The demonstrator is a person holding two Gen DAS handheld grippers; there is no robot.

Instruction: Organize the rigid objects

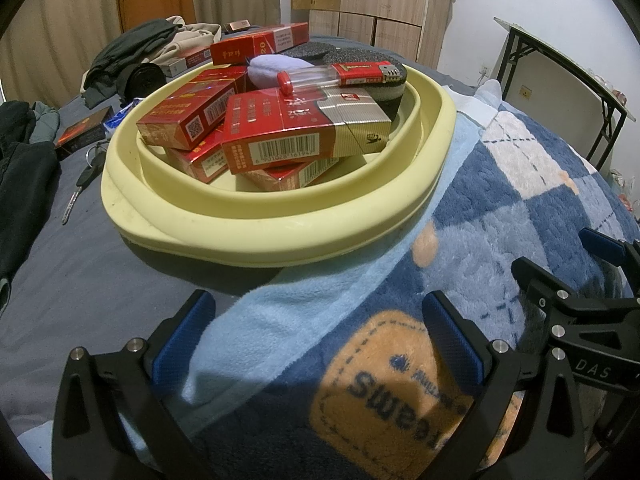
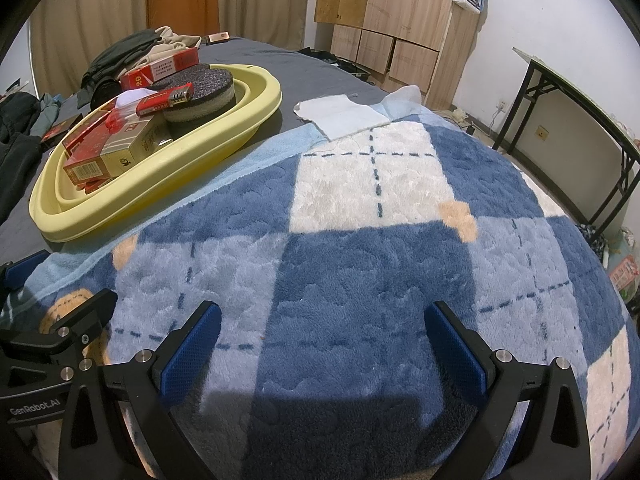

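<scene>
- A pale yellow basin (image 1: 280,236) sits on the bed at about 11 o'clock, its near edge on the plaid blanket.
- Red cigarette packs (image 1: 188,120) lie stacked crookedly inside; a red-and-gold pack (image 1: 304,136) lies flat on top.
- A red lighter (image 1: 366,73) rests across a dark round sponge (image 1: 384,84) at 12 o'clock.

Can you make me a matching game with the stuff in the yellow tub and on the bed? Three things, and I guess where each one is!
Things:
1. red lighter
2. key
3. white cloth

Places:
A. flat on the grey sheet beside the blanket
B. on top of the pile in the yellow basin
C. on the sheet, outside the basin

Pairs: 1-B, 2-C, 3-A
</scene>
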